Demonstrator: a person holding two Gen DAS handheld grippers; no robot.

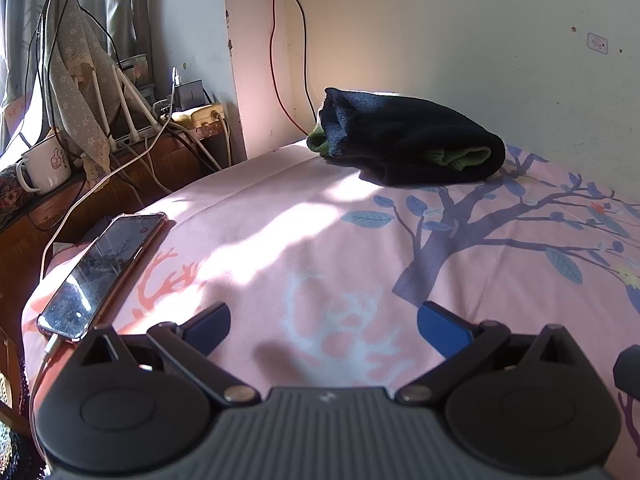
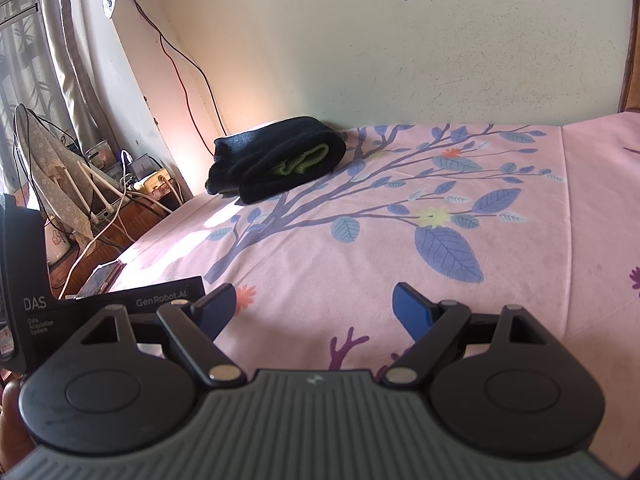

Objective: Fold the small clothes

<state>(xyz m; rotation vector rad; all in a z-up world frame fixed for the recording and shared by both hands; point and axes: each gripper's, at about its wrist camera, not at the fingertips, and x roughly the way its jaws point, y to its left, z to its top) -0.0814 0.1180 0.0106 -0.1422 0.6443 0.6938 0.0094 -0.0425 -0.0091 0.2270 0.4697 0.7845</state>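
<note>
A small dark navy garment [image 1: 408, 140] with a green ribbed edge lies folded in a bundle at the far side of the bed, close to the wall; the right wrist view shows the same garment [image 2: 276, 156] at upper left. My left gripper [image 1: 324, 324] hovers open over the pink sheet [image 1: 280, 232], well short of the bundle, nothing between its blue pads. My right gripper [image 2: 316, 306] is likewise open above the sheet [image 2: 360, 240], empty, and far from the garment. The left gripper's black body [image 2: 108, 300] shows at the left edge of the right wrist view.
A phone [image 1: 100, 272] on a charging cable lies at the bed's left edge. Beyond it a wooden bedside table [image 1: 120, 188] holds a white mug [image 1: 46, 166], cables, a power strip and a cloth-covered fan. The wall [image 1: 480, 40] runs along the bed's far side.
</note>
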